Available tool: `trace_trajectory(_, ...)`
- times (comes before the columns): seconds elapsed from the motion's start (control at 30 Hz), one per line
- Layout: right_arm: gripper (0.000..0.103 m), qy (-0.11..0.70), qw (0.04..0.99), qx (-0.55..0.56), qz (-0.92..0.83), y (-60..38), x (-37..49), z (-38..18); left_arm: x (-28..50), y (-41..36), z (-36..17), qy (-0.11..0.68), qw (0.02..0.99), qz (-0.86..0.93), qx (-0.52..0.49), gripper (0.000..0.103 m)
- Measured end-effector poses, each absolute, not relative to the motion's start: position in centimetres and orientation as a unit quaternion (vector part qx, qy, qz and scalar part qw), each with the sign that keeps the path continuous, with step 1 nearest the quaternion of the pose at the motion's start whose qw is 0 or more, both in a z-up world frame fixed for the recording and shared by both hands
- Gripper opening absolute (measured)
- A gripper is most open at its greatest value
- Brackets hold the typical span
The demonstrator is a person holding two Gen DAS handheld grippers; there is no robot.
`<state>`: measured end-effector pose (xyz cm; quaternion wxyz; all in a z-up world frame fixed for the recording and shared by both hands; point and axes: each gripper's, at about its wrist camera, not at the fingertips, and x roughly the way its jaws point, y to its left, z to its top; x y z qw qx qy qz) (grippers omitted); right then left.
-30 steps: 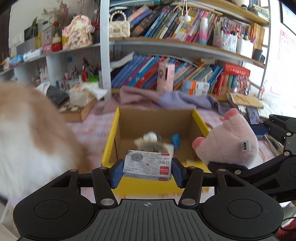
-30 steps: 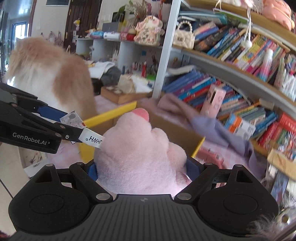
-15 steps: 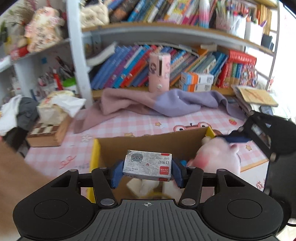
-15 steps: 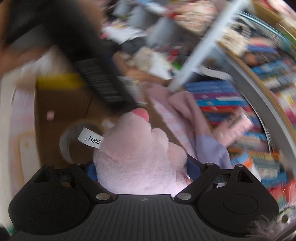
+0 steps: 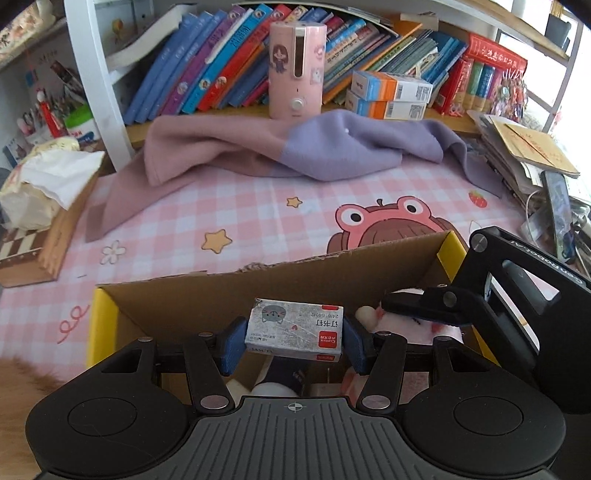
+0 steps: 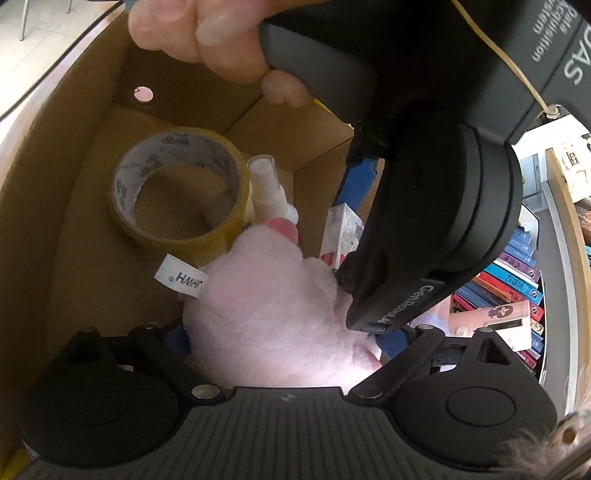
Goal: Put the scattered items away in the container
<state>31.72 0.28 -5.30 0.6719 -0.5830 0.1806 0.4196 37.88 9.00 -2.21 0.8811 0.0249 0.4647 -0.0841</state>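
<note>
Spread across the desk: a pink checked mat [image 5: 229, 206] with stars and a frog-hat cartoon, and on it an open cardboard box [image 5: 280, 280] with yellow outer walls, near edge of the mat. Behind, along the shelf foot, a crumpled pink and lilac cloth [image 5: 295, 155], then leaning books [image 5: 207, 74] and an upright pink cylinder [image 5: 297, 70]. Inside the box, seen from the right wrist: a pink plush toy [image 6: 273, 317] lying on the floor of the box between the pads of the right gripper [image 6: 288, 338], jaws opening, blue pads just beside the fur, contact not clear. Beside the plush, touching it, a roll of brown packing tape [image 6: 177, 199] lying flat, with a small clear-capped bottle [image 6: 269, 188] against its rim. Over the box mouth, the left gripper [image 5: 293, 341], jaws opening slightly yet pads pressed on both ends of a small staple box [image 5: 295, 328], carried level above the box interior. At top of the right view, a hand [image 6: 207, 33] wrapped round the left tool's handle.
</note>
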Motion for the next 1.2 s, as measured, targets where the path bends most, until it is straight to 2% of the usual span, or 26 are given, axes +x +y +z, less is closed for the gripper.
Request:
trace_trajectory(0.1, 0.101, 0.166, 0.678, -0.581, 0.418, -0.2, 31.8, -5.1, 38.0, 9.0, -2.2, 0.463, 0.882, -0.086, 0.015, 0.061)
trace_trajectory(0.17, 0.103, 0.153, 0.692, -0.572, 0.413, -0.6, 31.9, -4.5, 37.7, 8.9, -1.6, 0.453, 0.888, -0.078, 0.018, 0.078)
trace_trajectory(0.43, 0.103, 0.129, 0.775, -0.495, 0.373, -3.0, 31.1, -1.0, 32.9, 7.7, 3.1, 0.368, 0.926, -0.064, 0.057, 0.087)
trace_trajectory(0.63, 0.103, 0.083, 0.824, -0.450, 0.334, -5.4, 26.2, 1.0, 25.9, 7.3, 6.5, 0.286, 0.956, -0.046, 0.041, 0.091)
trace_trajectory(0.87, 0.103, 0.069, 0.877, -0.373, 0.295, -6.9, 20.9, 3.8, 19.3, 7.2, 7.2, 0.256, 0.967, -0.022, 0.002, 0.091)
trace_trajectory(1.07, 0.103, 0.093, 0.922, -0.261, 0.271, -9.3, 15.9, 5.6, 13.7, 6.6, 7.1, 0.224, 0.974, 0.002, -0.010, 0.091)
trace_trajectory(1.2, 0.103, 0.145, 0.946, -0.163, 0.240, -11.0, 13.3, 6.1, 10.3, 5.9, 6.4, 0.227, 0.974, 0.017, -0.010, 0.092)
